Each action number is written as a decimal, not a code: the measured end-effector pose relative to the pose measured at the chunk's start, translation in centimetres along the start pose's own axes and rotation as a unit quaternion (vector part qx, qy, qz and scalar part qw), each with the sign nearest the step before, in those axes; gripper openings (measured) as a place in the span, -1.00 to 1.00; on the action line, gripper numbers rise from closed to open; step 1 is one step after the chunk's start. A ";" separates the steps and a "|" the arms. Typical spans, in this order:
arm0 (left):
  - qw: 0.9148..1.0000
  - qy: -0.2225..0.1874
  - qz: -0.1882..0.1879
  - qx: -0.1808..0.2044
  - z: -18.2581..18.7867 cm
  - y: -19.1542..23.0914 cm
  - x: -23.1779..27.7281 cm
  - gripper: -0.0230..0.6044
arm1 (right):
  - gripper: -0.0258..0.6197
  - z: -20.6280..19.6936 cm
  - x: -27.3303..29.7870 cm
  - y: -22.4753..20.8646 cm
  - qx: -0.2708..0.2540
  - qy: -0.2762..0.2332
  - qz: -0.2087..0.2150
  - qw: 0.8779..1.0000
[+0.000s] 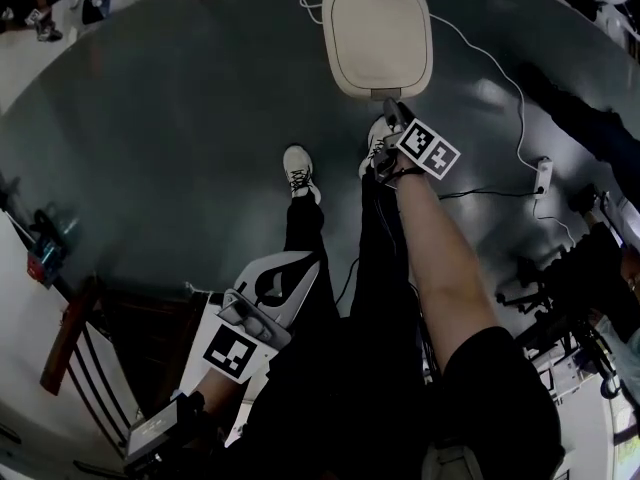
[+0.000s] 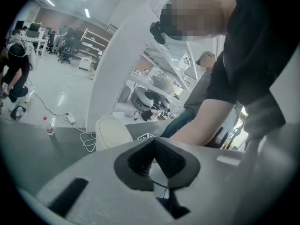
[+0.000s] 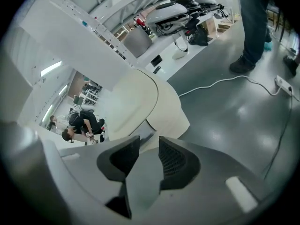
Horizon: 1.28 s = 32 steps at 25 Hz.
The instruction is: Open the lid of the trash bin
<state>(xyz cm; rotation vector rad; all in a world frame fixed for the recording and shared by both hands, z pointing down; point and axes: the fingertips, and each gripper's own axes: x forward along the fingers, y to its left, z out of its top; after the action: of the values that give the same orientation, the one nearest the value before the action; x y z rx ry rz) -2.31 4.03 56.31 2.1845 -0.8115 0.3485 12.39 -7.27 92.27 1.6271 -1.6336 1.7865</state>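
The cream trash bin [image 1: 378, 33] stands on the dark floor just ahead of my feet, its lid [image 3: 136, 102] down. My right gripper [image 1: 392, 108] points steeply down at the bin's near edge. In the right gripper view its jaws [image 3: 149, 142] stand open with nothing between them, and the lid's front rim lies just beyond the fingertips. My left gripper [image 1: 305, 261] hangs low by my left leg, well back from the bin. Its tips [image 2: 153, 142] meet, shut on nothing. The bin [image 2: 112, 132] shows small and far off in the left gripper view.
A white cable [image 1: 500, 78] runs from behind the bin to a power strip [image 1: 543, 176] on the right. My shoes [image 1: 298, 171] stand just before the bin. A wooden chair [image 1: 90, 348] is at lower left. Another person's legs [image 3: 253, 27] stand beyond the bin.
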 end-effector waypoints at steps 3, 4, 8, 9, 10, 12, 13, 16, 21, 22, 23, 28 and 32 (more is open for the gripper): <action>1.000 -0.003 0.001 -0.003 -0.3 0.2 0.0 -0.92 | -0.49 -0.1 -0.1 -0.3 0.015 -0.006 0.000 1.000; 1.000 -0.003 0.001 -0.004 -0.4 0.2 -0.1 -0.92 | -0.46 -0.1 -0.1 -0.3 0.018 -0.006 -0.001 1.000; 1.000 -0.004 0.000 -0.007 -0.6 0.0 0.0 -0.92 | -0.42 -0.1 -0.1 -0.6 0.018 0.004 -0.005 1.000; 1.000 -0.004 0.000 -0.008 -0.6 0.0 0.0 -0.92 | -0.42 -0.1 0.0 -0.7 0.019 0.006 -0.006 1.000; 1.000 -0.004 0.000 -0.008 -0.7 -0.1 -0.1 -0.92 | -0.39 -0.2 0.0 -0.7 0.020 0.007 -0.006 1.000; 1.000 -0.005 0.000 -0.009 -0.7 0.0 -0.1 -0.92 | -0.38 -0.2 0.0 -0.7 0.019 0.010 -0.007 1.000; 1.000 -0.005 0.000 -0.009 -0.8 0.0 -0.2 -0.92 | -0.36 -0.2 0.1 -0.7 0.017 0.012 -0.007 1.000; 1.000 -0.007 0.001 -0.010 -0.9 0.0 -0.3 -0.92 | -0.35 -0.3 0.1 -0.8 0.007 0.016 -0.011 1.000; 1.000 -0.009 0.000 -0.010 -1.0 0.0 -0.3 -0.92 | -0.36 -0.3 0.2 -0.6 -0.011 0.022 -0.022 0.999; 1.000 -0.009 -0.001 -0.010 -1.1 0.0 -0.3 -0.92 | -0.35 -0.3 0.3 -0.5 -0.012 0.023 -0.022 0.999; 1.000 -0.009 -0.001 -0.010 -1.2 0.0 -0.3 -0.92 | -0.36 -0.3 0.4 -0.5 -0.013 0.022 -0.023 0.999; 1.000 -0.009 -0.003 -0.008 -1.3 -0.2 -0.4 -0.92 | -0.32 -0.3 0.2 -1.2 0.000 0.016 -0.028 0.999; 1.000 -0.008 0.000 -0.010 -1.4 0.0 -0.4 -0.92 | -0.34 -0.2 0.4 -0.9 -0.011 0.021 -0.027 0.999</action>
<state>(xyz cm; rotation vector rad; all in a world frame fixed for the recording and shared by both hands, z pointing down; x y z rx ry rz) -2.62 5.26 57.01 2.1707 -0.8202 0.3228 12.81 -6.96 93.08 1.5978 -1.5697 1.7575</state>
